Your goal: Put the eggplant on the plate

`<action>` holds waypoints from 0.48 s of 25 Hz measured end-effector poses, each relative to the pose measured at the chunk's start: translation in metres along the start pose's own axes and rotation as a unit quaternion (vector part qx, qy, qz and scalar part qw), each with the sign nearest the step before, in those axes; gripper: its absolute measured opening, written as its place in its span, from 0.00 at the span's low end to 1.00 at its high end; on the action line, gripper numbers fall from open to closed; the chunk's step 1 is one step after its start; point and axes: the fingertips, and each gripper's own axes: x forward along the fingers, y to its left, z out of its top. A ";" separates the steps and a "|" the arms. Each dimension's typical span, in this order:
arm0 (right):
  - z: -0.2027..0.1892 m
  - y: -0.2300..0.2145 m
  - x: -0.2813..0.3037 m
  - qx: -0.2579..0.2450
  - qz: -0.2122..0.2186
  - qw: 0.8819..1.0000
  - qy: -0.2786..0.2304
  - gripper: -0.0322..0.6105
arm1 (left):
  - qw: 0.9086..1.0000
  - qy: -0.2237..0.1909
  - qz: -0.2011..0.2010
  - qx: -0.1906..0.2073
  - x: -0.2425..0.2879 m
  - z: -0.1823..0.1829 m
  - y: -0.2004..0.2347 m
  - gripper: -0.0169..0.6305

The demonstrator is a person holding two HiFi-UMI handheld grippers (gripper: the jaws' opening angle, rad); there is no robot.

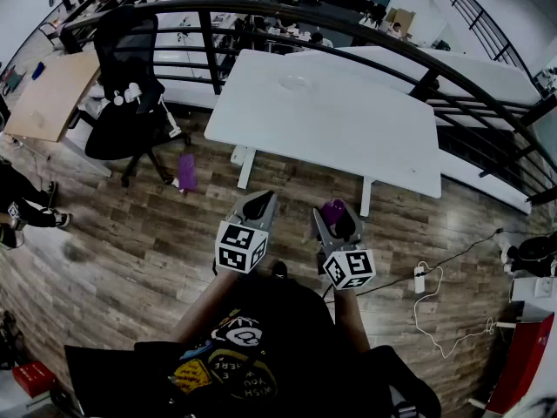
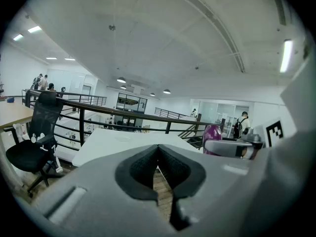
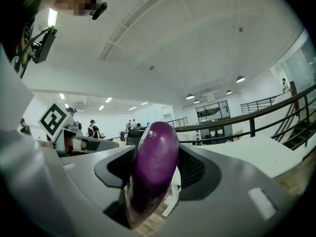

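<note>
A purple eggplant (image 3: 157, 159) stands upright between the pads of my right gripper (image 3: 154, 174), which is shut on it; the head view shows its top (image 1: 332, 209) poking out of the jaws. My left gripper (image 1: 259, 204) is shut with nothing in it, its dark pads (image 2: 143, 167) meeting. Both grippers are held side by side over the wooden floor, short of the white table (image 1: 348, 129). A pale round plate (image 1: 293, 82) lies on the far part of that table and shows faintly in the left gripper view (image 2: 122, 138).
A black office chair (image 1: 129, 77) stands to the table's left, with a purple object (image 1: 186, 171) on the floor beside it. A dark railing (image 1: 365, 33) curves behind the table. A power strip and white cable (image 1: 419, 281) lie on the floor to the right.
</note>
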 end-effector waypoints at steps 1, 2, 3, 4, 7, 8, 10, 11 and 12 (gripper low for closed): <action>0.000 -0.001 0.000 0.000 0.001 1.000 0.000 0.45 | 1.000 0.000 0.000 -0.001 0.001 0.000 0.000 0.03; 0.001 -0.001 0.001 0.000 0.001 1.000 0.000 0.45 | 1.000 0.000 0.000 -0.002 0.001 0.001 0.000 0.03; 0.001 -0.001 0.001 -0.001 0.002 1.000 0.000 0.45 | 1.000 0.000 0.000 -0.003 0.002 0.001 0.001 0.03; 0.001 0.000 0.002 -0.001 0.002 1.000 0.001 0.45 | 1.000 0.000 0.000 -0.004 0.002 0.001 0.001 0.03; 0.000 0.003 0.004 -0.001 0.004 1.000 0.002 0.45 | 1.000 0.001 0.002 -0.006 0.000 0.001 0.004 0.03; 0.001 0.005 0.004 -0.001 0.004 1.000 0.002 0.45 | 1.000 0.000 0.003 -0.007 -0.001 0.002 0.006 0.03; 0.001 0.007 0.006 -0.003 0.006 1.000 0.003 0.45 | 1.000 -0.001 0.005 -0.007 -0.003 0.003 0.008 0.03; 0.001 0.008 0.008 -0.005 0.007 1.000 0.004 0.45 | 1.000 -0.002 0.005 -0.007 -0.004 0.003 0.010 0.03; 0.000 0.010 0.010 -0.005 0.009 1.000 0.005 0.45 | 1.000 -0.002 0.006 -0.008 -0.005 0.003 0.011 0.03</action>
